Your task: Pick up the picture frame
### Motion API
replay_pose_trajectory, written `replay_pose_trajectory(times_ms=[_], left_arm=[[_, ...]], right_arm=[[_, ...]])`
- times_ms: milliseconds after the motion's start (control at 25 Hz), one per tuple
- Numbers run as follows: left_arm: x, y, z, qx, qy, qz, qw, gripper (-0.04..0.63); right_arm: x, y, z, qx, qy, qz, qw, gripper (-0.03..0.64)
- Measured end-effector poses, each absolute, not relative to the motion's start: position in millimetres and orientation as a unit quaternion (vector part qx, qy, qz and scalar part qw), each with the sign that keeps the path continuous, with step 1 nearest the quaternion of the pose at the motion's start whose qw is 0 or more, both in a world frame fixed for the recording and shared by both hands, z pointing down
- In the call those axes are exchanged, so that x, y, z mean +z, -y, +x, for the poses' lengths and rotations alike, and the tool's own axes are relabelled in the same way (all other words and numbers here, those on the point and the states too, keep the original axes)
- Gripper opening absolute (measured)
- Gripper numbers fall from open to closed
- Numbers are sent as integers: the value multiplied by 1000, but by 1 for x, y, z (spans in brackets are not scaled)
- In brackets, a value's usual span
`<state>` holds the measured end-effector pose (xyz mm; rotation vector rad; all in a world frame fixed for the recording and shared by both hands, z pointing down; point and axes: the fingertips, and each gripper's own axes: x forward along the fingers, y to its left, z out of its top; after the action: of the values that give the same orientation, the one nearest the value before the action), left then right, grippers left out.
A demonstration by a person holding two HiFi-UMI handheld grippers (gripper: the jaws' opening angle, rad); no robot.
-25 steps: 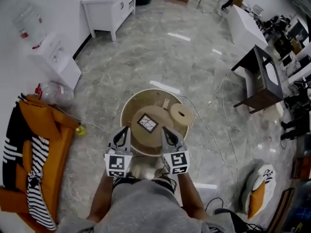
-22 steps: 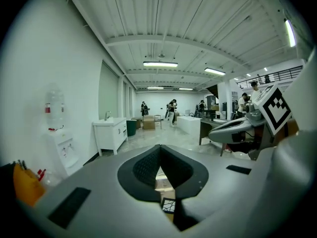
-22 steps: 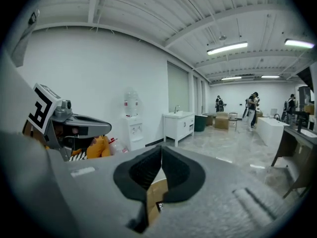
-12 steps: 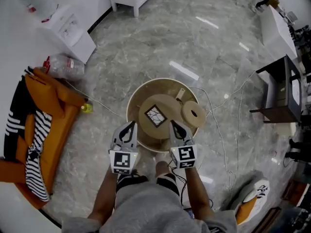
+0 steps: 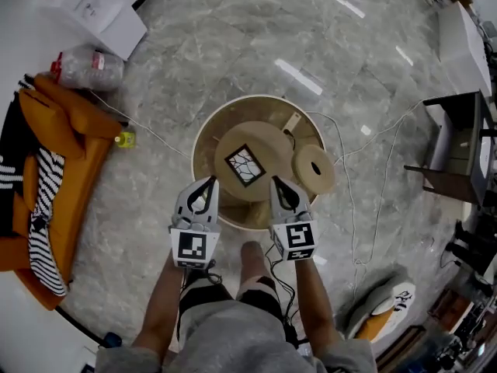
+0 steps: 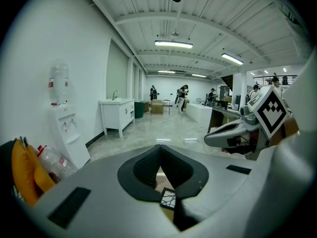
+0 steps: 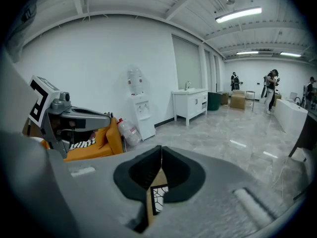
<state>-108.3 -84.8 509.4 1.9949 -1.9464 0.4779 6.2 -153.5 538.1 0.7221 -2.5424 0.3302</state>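
We hold one hand-held gripper in each hand over the near edge of a round bench (image 5: 196, 155).

1. Left hand-held gripper (image 5: 206, 183): in the left gripper view the jaws (image 6: 159, 147) are together at the tips, with nothing clamped between them. The tips sit over the near-left rim of the bench.
2. Right hand-held gripper (image 5: 279, 183): in the right gripper view the jaws (image 7: 161, 148) are together at the tips and hold nothing. The tips sit over the near part of the bench, right of the left hand-held gripper.
3. Frame (image 5: 244, 165): it lies flat on a large disc (image 5: 268, 140) in the middle of the bench, turned corner-on to us. It has a dark border and a white face with black branching lines. It is just beyond both sets of tips and between them, apart from each. Each gripper view shows part of it below its closed tips (image 6: 167, 198) (image 7: 158, 200).
4. Small disc (image 5: 320, 179): it has a centre hole and sits at the right side of the bench, beside the large disc.

An orange seat (image 5: 66, 142) with a striped cloth (image 5: 43, 208) stands on the floor, well to the left. A cable (image 5: 342, 150) runs across the floor to the right of the bench.
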Motion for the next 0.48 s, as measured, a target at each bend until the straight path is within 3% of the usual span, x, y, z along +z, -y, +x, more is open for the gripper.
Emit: replay_pose_trajectory(times_ms=[280, 480], left_arm=[[589, 100, -113, 172, 674, 697, 174, 17], [644, 102, -110, 153, 688, 671, 230, 17]], right_arm=[[626, 160, -4, 137, 924, 237, 268, 2], [679, 160, -9, 143, 922, 222, 283, 2]])
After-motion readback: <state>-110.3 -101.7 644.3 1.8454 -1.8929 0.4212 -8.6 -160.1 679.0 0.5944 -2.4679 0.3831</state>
